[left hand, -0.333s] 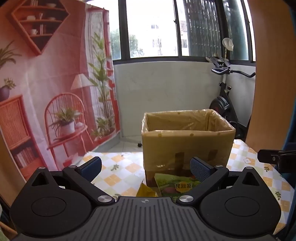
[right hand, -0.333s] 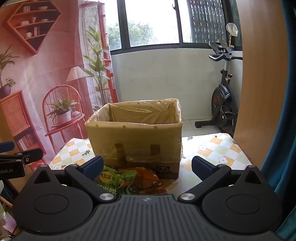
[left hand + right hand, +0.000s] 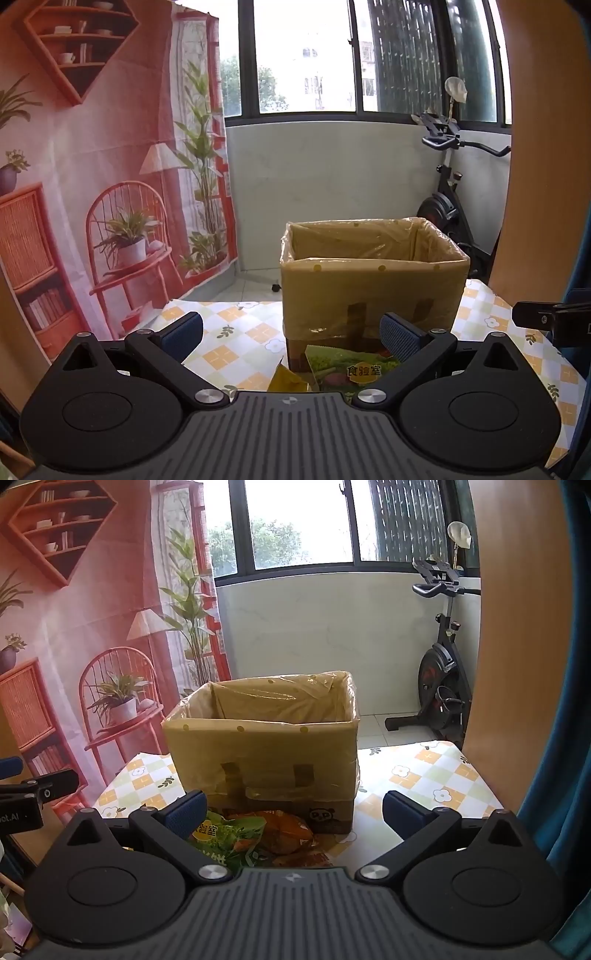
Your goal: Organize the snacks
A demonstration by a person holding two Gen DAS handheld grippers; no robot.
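Observation:
An open cardboard box (image 3: 369, 291) lined with clear plastic stands on the checkered tablecloth (image 3: 236, 343); it also shows in the right wrist view (image 3: 262, 757). Snack bags lie in front of it: a green bag (image 3: 347, 373), a yellow bag (image 3: 286, 380), and in the right wrist view the green bag (image 3: 225, 840) beside an orange bag (image 3: 288, 834). My left gripper (image 3: 291, 332) is open and empty, held above the bags. My right gripper (image 3: 293, 810) is open and empty, above the same pile. The box's inside is hidden.
The right gripper's body shows at the right edge of the left wrist view (image 3: 550, 319). An exercise bike (image 3: 439, 679) stands behind the table. A wooden panel (image 3: 517, 627) rises at the right. A printed backdrop (image 3: 92, 184) hangs at the left.
Both views have shifted very slightly. The box and bags have not moved, and both grippers stay open.

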